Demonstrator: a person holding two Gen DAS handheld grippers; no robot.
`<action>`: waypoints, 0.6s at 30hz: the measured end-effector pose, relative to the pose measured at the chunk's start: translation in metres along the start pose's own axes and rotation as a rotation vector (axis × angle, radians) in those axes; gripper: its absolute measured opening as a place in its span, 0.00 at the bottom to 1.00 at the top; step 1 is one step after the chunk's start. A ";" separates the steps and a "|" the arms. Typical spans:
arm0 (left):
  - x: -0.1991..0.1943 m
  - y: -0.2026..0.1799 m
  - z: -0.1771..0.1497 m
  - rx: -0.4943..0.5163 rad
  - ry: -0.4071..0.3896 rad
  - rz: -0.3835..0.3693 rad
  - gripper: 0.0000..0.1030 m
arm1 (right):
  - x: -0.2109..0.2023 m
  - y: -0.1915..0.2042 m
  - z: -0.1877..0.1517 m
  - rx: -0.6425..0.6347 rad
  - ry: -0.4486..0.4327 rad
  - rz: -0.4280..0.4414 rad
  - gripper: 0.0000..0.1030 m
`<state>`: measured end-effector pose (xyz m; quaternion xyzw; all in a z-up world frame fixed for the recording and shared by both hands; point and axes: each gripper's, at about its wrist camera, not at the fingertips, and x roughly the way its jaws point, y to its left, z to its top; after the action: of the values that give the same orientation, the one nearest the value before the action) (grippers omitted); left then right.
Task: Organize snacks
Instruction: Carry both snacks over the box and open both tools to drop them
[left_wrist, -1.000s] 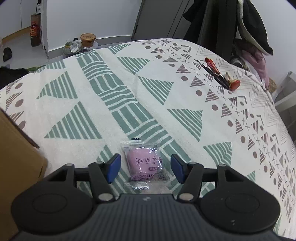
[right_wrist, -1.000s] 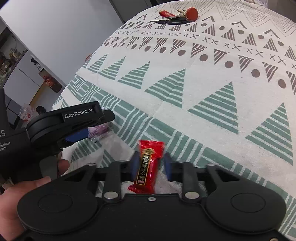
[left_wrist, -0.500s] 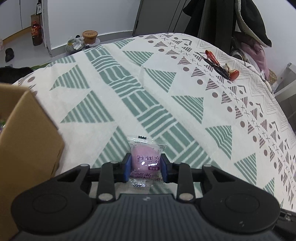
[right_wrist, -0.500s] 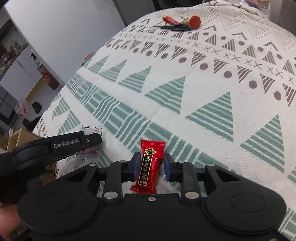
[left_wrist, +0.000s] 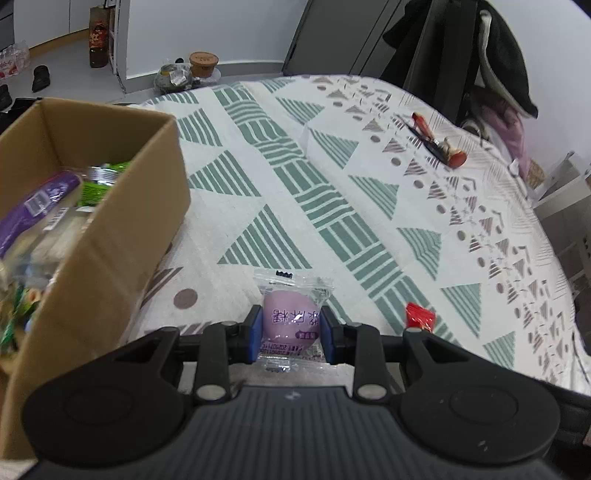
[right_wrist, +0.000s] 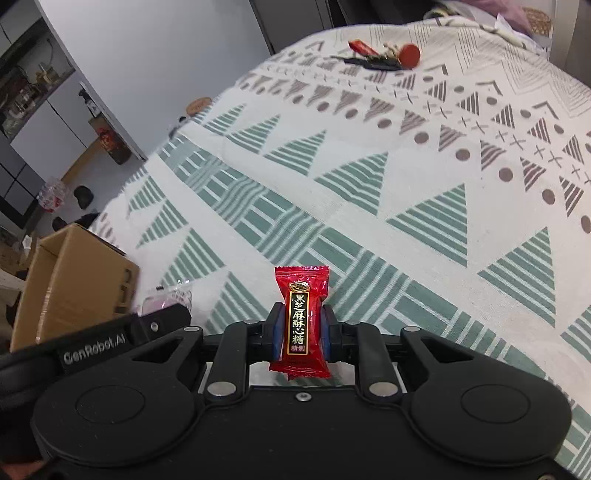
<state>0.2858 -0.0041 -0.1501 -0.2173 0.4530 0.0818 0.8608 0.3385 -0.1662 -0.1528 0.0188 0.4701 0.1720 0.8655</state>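
Note:
A clear packet with a pink round snack (left_wrist: 291, 317) hangs just above the patterned cloth, and my left gripper (left_wrist: 291, 326) is shut on it. Just to its left stands an open cardboard box (left_wrist: 110, 229) holding several snack bags. My right gripper (right_wrist: 300, 330) has a red candy wrapper (right_wrist: 300, 317) upright between its jaws, which are closing with the pads pressing both sides. The wrapper's red top (left_wrist: 419, 315) shows at the right of the left wrist view. The right wrist view has the left gripper's body (right_wrist: 110, 341), the pink packet (right_wrist: 166, 301) and the box (right_wrist: 77, 280) at the left.
The green and brown patterned cloth (left_wrist: 332, 184) covers the whole surface. A bunch of keys with red tags (left_wrist: 439, 147) (right_wrist: 384, 55) lies at the far side. Dark clothes (left_wrist: 495, 55) hang beyond the far right edge. Bottles and shoes stand on the floor at the far left.
My left gripper closed on the pink packet, lifted it and carried it left towards the box. My right gripper tightened on the red candy and rose a little.

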 end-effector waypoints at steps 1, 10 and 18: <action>-0.005 0.001 -0.001 -0.004 -0.007 -0.003 0.30 | -0.004 0.003 0.000 -0.007 -0.011 -0.001 0.19; -0.053 0.015 0.000 -0.024 -0.064 -0.035 0.30 | -0.036 0.030 -0.003 -0.045 -0.086 0.030 0.19; -0.095 0.041 0.014 -0.055 -0.127 -0.039 0.30 | -0.069 0.070 -0.002 -0.105 -0.172 0.051 0.19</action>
<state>0.2278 0.0445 -0.0784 -0.2442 0.3908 0.0909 0.8828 0.2825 -0.1225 -0.0847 0.0002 0.3837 0.2160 0.8978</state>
